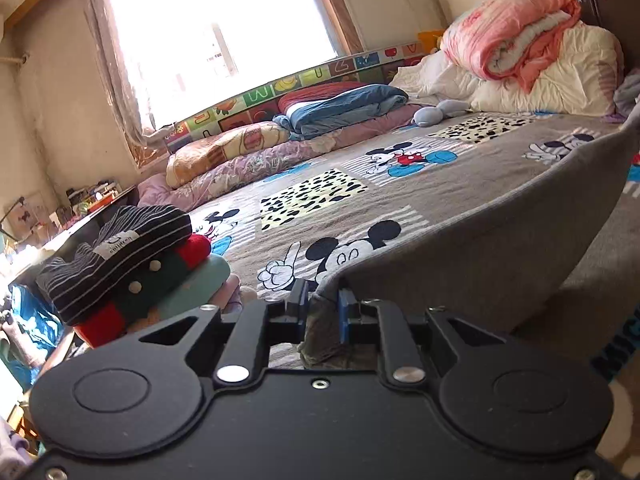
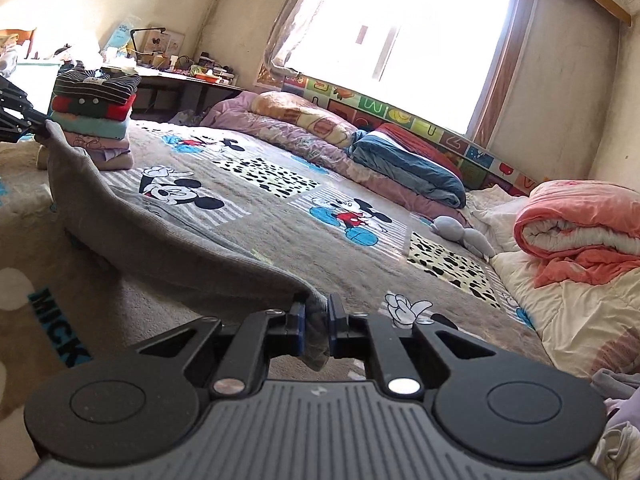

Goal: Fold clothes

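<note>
We see 1 grey garment (image 1: 460, 240), 1 folded stack (image 1: 132, 260) beside it; our left gripper (image 1: 323, 312) & right gripper (image 2: 316, 326) each pinch a garment corner, held level above bed (image 2: 280, 216)

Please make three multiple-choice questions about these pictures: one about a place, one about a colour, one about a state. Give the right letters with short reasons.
1. Where is the pile of folded clothes?
A. on the bed, near the desk
B. on the floor
C. on the windowsill

2. What colour is the garment that both grippers hold?
A. red
B. grey
C. blue

3. How is the left gripper?
A. open, holding nothing
B. shut on the garment
C. out of view

Answers:
1 A: the pile stands on the bed cover, with the desk behind it.
2 B: the stretched cloth is plain grey.
3 B: its fingers pinch one grey end; the right gripper pinches the other.
</note>
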Demonstrator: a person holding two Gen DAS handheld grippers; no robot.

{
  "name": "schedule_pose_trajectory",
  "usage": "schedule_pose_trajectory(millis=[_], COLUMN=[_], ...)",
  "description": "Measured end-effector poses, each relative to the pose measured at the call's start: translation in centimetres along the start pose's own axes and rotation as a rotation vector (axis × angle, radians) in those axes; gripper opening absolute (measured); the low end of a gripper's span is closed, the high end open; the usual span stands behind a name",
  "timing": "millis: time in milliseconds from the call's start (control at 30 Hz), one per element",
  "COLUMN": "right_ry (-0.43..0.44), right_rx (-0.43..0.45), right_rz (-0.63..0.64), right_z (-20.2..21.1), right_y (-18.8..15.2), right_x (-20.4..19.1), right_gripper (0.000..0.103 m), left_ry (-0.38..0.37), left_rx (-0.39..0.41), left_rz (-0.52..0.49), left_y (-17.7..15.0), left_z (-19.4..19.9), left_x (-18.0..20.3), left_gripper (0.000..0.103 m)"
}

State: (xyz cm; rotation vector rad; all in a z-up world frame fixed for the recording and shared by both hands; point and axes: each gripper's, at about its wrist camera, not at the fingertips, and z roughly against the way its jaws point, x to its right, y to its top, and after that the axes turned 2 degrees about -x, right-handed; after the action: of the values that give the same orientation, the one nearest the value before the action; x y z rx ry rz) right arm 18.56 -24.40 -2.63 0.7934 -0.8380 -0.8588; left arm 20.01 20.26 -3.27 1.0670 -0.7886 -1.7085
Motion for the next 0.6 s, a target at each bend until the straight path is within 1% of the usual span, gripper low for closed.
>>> schedule_pose_trajectory(millis=[100, 167, 333, 467, 533, 600], right_ry=[0.028, 0.04, 0.067, 0.093, 0.116, 0.153], right_rx=[-0.034, -0.057, -0.126, -0.182, -0.218, -0.286], right_rz=[-0.021, -0.034, -0.064, -0.061, -0.055, -0.047], right_z=[-2.6, -4.3, -8.7, -11.8, -13.2, -15.2], right_y=[1.4, 2.2, 3.5, 4.2, 4.5, 4.5], right_x=[1.3, 1.9, 3.3, 3.7, 3.8, 4.0], right_gripper=[0.012, 0.012, 0.012, 0.012, 0.012, 0.012], left_ry=[-0.018, -0.029, -0.033, -0.032, -0.039, -0.048], left_rx=[-0.023, -0.05, -0.102, -0.121, -0.133, -0.149], left_rz=[0.102, 0.143, 0.187, 0.219, 0.225, 0.231], left_y=[0.1, 0.2, -0.1, -0.1, -0.2, -0.6], left_z=[-2.2, -4.0, -7.4, -8.9, -9.4, -10.1], left_x=[-1.1, -1.3, -1.0, -2.2, -2.6, -3.0], left_gripper=[0.014, 0.014, 0.012, 0.012, 0.012, 0.012])
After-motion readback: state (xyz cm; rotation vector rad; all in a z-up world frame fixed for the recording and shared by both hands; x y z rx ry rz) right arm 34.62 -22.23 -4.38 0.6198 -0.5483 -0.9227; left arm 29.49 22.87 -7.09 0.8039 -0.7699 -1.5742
